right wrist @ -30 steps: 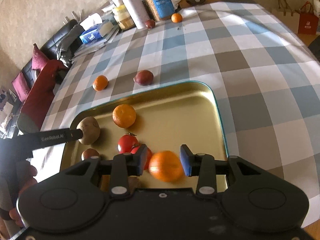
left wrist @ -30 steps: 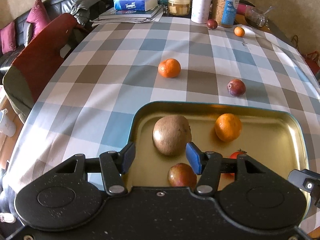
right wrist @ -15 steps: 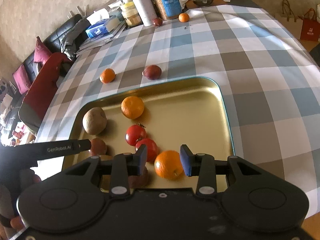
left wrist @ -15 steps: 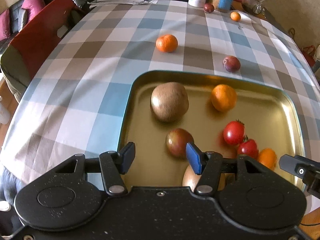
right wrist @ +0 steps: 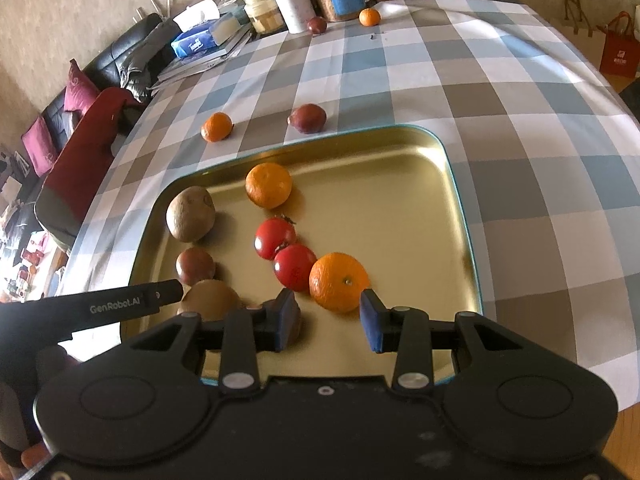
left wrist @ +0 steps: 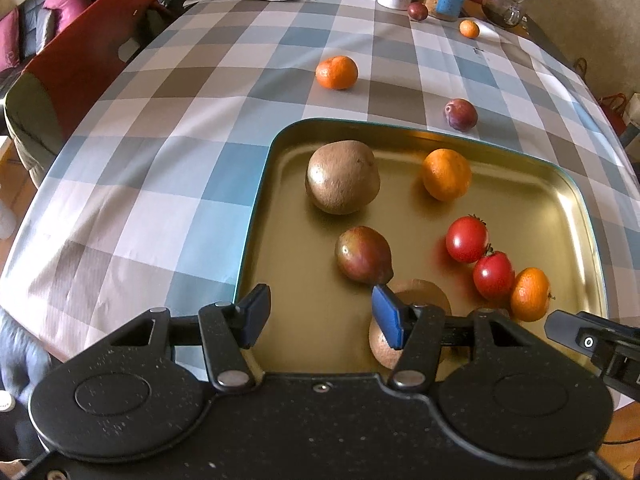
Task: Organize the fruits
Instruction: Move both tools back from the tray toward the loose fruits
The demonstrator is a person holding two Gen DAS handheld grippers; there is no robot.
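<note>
— Lying in the gold tray point(left wrist: 576, 200), the pear-shaped fruit point(left wrist: 362, 255) is pointed toward the left hand-held gripper point(left wrist: 320, 314).
— Both hand-held grippers are seen released, empty; the near kiwi point(left wrist: 408, 312) is partly hidden.

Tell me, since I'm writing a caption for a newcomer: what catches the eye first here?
A shallow gold metal tray on the blue-and-grey checked tablecloth, holding two glossy red tomatoes touching each other beside a round orange mandarin. Beyond the tray's far rim, a small orange mandarin and a dark purple plum lie loose.
</note>
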